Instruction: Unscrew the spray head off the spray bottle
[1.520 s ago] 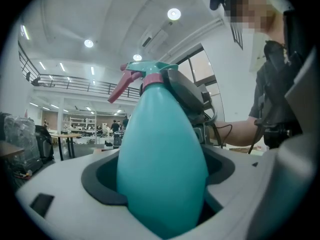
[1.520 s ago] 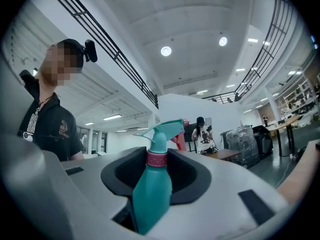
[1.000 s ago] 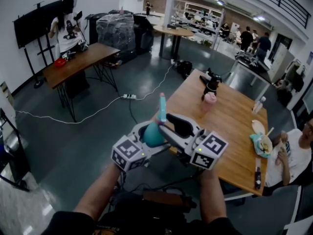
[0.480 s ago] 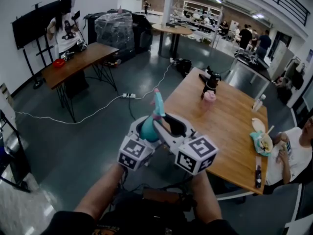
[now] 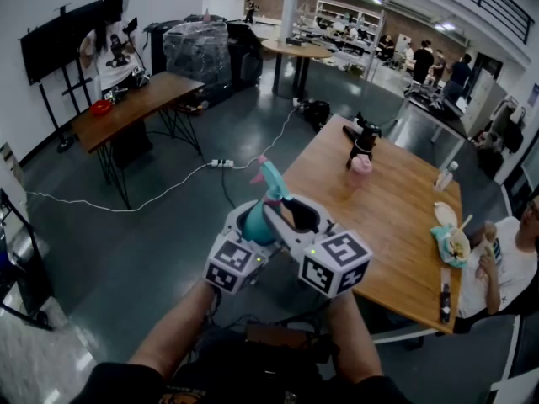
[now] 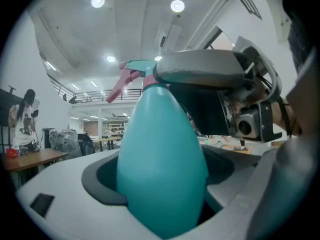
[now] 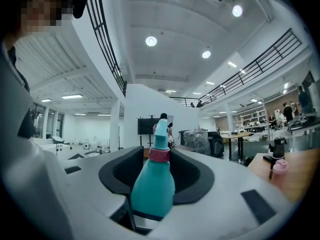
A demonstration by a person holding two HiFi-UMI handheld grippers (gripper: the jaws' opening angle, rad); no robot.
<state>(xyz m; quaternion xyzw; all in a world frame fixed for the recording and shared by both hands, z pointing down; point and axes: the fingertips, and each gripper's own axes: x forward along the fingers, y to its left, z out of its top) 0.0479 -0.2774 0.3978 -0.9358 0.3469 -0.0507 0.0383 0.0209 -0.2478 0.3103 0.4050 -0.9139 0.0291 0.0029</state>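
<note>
Teal bottle (image 6: pixel 162 159) clamped: left, right jaws (wide).

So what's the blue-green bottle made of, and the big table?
The spray bottle looks like smooth plastic: even teal colour with a soft sheen. The table is probably wood: a warm brown top with faint board lines.
</note>
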